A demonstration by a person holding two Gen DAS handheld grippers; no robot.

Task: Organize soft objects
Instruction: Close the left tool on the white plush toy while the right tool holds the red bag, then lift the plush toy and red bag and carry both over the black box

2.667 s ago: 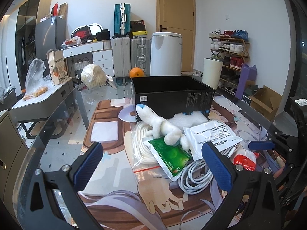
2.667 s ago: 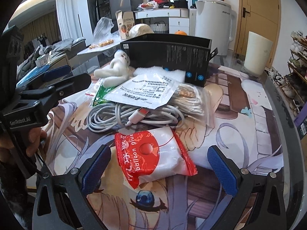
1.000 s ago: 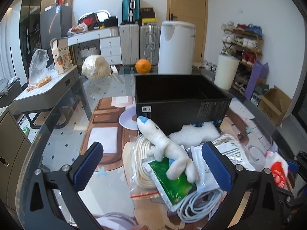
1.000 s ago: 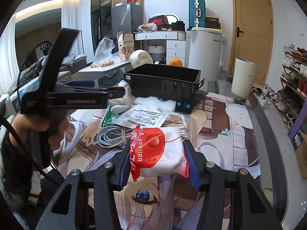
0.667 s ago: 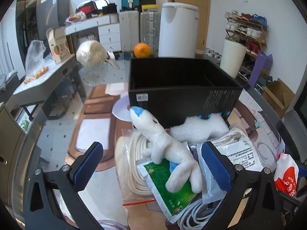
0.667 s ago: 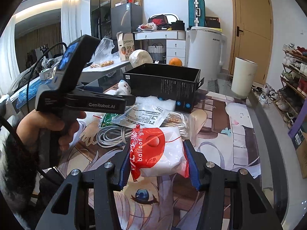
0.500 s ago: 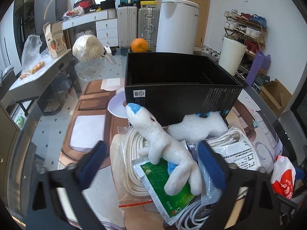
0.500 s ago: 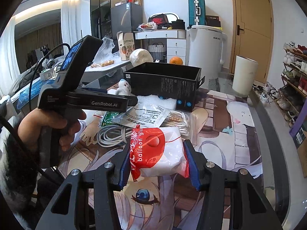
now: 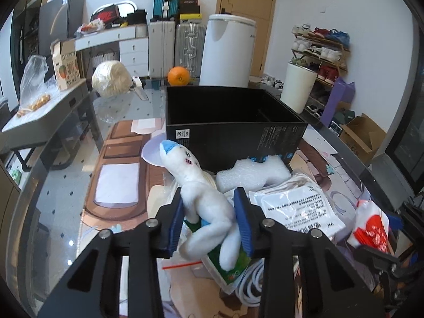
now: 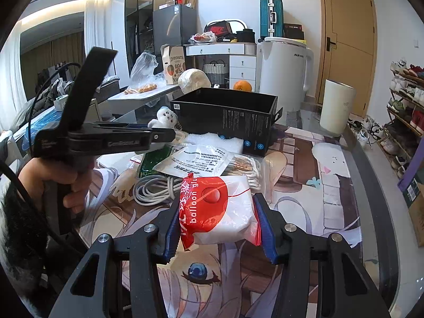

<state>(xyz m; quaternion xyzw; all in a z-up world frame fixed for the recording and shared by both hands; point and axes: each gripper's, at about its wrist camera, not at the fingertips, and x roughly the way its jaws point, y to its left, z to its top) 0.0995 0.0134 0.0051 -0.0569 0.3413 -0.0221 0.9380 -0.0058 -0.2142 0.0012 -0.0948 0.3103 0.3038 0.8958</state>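
Observation:
A white plush toy point(image 9: 182, 167) with a blue ear lies on a pile of packets in front of an open black box point(image 9: 233, 132). My left gripper point(image 9: 210, 197) is closing around its body, and both blue pads touch its sides. From the right wrist view, the toy's head point(image 10: 165, 118) pokes out past the left gripper point(image 10: 169, 135), which a hand holds. My right gripper point(image 10: 217, 198) is shut on a red and white balloon glue bag point(image 10: 220, 220), held above the table; the same bag point(image 9: 371, 228) shows at the right of the left wrist view.
Beside the toy lie a white foam piece point(image 9: 251, 175), a white printed pouch point(image 9: 294, 209), a green packet point(image 9: 233, 267) and a coiled white cable point(image 10: 156, 188). An orange point(image 9: 179, 76) sits behind the box. The glass table's edge point(image 9: 39, 180) curves at the left.
My left gripper moved in over the plush toy and its jaws went from wide open to closed against the toy's body. The right gripper kept still with the bag.

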